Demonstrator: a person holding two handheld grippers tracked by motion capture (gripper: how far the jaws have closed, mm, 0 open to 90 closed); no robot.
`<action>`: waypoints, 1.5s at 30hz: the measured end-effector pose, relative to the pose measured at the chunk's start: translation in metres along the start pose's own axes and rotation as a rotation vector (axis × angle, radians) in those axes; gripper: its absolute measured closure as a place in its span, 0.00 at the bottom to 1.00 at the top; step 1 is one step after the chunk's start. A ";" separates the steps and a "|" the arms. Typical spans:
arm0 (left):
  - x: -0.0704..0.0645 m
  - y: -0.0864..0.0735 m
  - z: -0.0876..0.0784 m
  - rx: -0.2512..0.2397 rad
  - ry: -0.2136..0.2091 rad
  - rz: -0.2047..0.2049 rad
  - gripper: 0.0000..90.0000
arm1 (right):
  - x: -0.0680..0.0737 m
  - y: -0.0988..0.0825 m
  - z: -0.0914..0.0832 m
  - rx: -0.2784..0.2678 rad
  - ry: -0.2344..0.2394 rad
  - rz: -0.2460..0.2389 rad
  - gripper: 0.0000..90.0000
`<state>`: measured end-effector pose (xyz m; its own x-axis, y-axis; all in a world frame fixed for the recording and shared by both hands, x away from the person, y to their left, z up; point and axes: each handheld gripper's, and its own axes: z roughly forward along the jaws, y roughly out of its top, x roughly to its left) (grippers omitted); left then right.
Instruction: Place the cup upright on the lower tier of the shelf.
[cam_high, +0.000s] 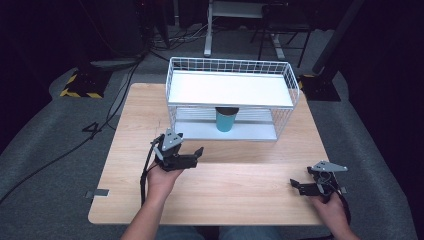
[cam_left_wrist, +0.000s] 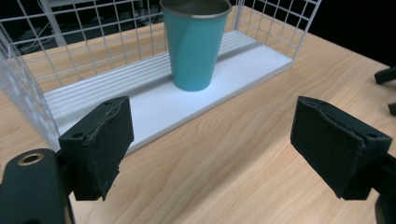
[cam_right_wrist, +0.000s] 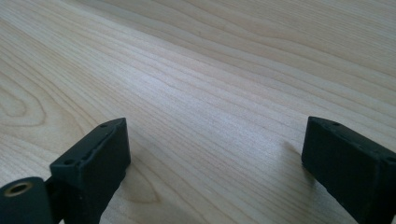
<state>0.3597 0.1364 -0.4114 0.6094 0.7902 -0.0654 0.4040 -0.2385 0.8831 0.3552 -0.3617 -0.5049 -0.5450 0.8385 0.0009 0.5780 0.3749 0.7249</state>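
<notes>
Left gripper (cam_left_wrist: 210, 144) wide apart, empty, just before the rack's (cam_left_wrist: 28, 93) front edge. Next: reach in, squeeze teal cup (cam_left_wrist: 194, 44). Right gripper (cam_right_wrist: 212, 172) apart too, empty.

lighting: bright on the wooden table (cam_high: 250, 180) and the white rack (cam_high: 230, 87), from overhead; surroundings near black. shadows: soft, short, beneath the rack shelf and beside the black pads (cam_right_wrist: 93, 158). glare: mild sheen on the teal cup (cam_left_wrist: 194, 44). focus: high view soft and grainy; gripper views sharper, near pads slightly blurred.
</notes>
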 end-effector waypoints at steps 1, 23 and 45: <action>0.000 0.000 0.000 0.000 0.000 0.000 0.15 | 0.000 0.000 0.000 0.000 0.000 0.000 0.09; 0.012 -0.057 -0.050 0.112 -0.004 0.028 0.16 | 0.000 0.000 0.000 0.000 0.000 0.000 0.09; 0.021 -0.109 -0.033 0.300 0.001 -0.033 0.17 | 0.001 -0.001 -0.001 0.000 0.001 -0.006 0.09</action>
<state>0.3058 0.1975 -0.4934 0.5917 0.8010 -0.0914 0.6076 -0.3685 0.7036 0.3541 -0.3615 -0.5049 -0.5489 0.8359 -0.0026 0.5748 0.3798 0.7248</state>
